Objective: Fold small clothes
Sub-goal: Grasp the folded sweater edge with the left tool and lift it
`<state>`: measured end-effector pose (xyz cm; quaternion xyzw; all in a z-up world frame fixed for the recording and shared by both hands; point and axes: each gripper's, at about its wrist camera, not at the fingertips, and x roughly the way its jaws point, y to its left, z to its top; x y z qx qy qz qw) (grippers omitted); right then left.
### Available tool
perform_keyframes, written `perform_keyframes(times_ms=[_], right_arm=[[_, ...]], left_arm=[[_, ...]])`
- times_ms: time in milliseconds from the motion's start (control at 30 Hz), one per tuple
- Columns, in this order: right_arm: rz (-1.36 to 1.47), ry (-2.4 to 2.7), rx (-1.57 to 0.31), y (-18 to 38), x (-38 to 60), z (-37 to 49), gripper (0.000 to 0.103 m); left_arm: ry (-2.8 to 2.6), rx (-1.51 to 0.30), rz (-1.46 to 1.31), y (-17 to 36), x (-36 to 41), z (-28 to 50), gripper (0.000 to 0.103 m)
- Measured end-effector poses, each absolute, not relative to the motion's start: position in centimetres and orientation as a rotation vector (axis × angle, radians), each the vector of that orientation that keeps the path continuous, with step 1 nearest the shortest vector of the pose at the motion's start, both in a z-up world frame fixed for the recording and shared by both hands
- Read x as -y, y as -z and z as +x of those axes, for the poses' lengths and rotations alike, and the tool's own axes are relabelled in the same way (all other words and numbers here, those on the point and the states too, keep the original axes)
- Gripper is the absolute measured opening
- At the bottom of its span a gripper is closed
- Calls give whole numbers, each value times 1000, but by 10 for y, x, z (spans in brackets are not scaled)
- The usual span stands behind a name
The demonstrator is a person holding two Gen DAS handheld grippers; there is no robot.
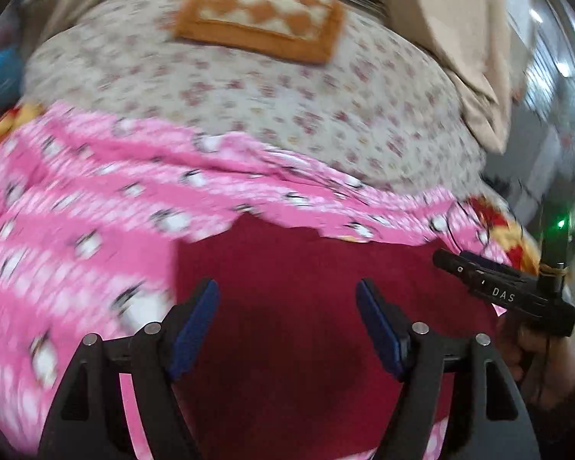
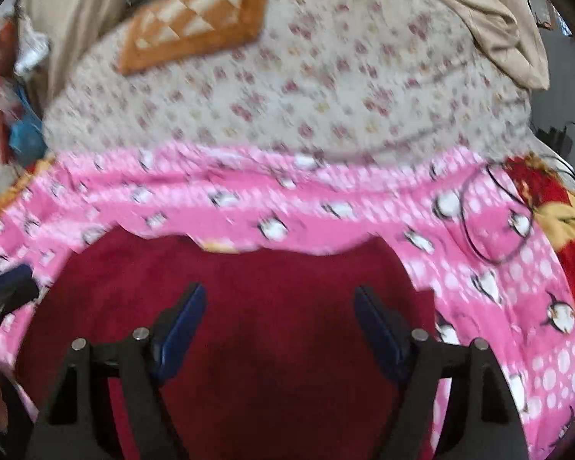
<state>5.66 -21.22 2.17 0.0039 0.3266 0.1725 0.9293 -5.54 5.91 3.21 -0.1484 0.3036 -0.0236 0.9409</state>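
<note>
The dark red garment (image 1: 306, 306) is lying flat on the pink blanket (image 1: 76, 211), apparently part-folded. Both the left gripper (image 1: 287, 326) and right gripper (image 2: 280, 326) are hovering agape, gripping nothing.

A: What sort of place is this?
B: A bedroom at home: a bed with a flowered sheet (image 2: 326, 88), a pink penguin blanket (image 2: 249, 199), an orange checked pillow (image 1: 260, 19), and beige curtains (image 1: 460, 30).

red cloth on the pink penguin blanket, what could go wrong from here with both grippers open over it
1. Both the left gripper and the right gripper hang open over the red cloth, gripping nothing; closing carelessly might also pinch the pink blanket underneath.
2. A thin black wire loops on the blanket near the cloth's right side and could snag.
3. Both views are blurred, so edges are hard to judge.
</note>
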Motion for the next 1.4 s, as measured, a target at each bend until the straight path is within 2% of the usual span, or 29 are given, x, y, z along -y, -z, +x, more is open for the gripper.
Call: perform_keyframes(times_ms=[100,167,300,367,433,700,967,1067,1200,1267,1367,1400], right_arm=[[-53,-382,-744,-7,192,63,83],[-171,-357,-904,24,174,74,84],[-144,-365,-819,17,176,66,85],[-163,-360,-845,25,174,68,86],[-165,-349,-833,27,173,68,91],[-160,-344,-825,29,172,68,96],[-154,-340,-813,30,175,69,97],[-147,-338,-805,31,175,67,97],[-129,-337,-794,32,176,66,97],[-126,-336,-792,32,176,66,98],[-126,-335,-793,33,176,65,98],[-128,-336,-794,33,175,65,98]], left_arm=[[3,-633,-408,-22,-79,-77,53],[1,-653,-478,-12,-84,-89,53],[-65,-685,-494,8,-74,-113,53],[-58,-748,-510,22,-70,-107,53],[-17,-805,-604,35,-72,-103,53],[46,-792,-657,41,-52,-121,53],[101,-741,-860,35,-81,-95,52],[105,-731,-826,32,-80,-97,40],[-4,-772,-847,45,-95,-94,15],[-4,-769,-841,45,-95,-95,13],[-23,-782,-793,43,-91,-94,0],[-31,-790,-745,39,-87,-93,0]])
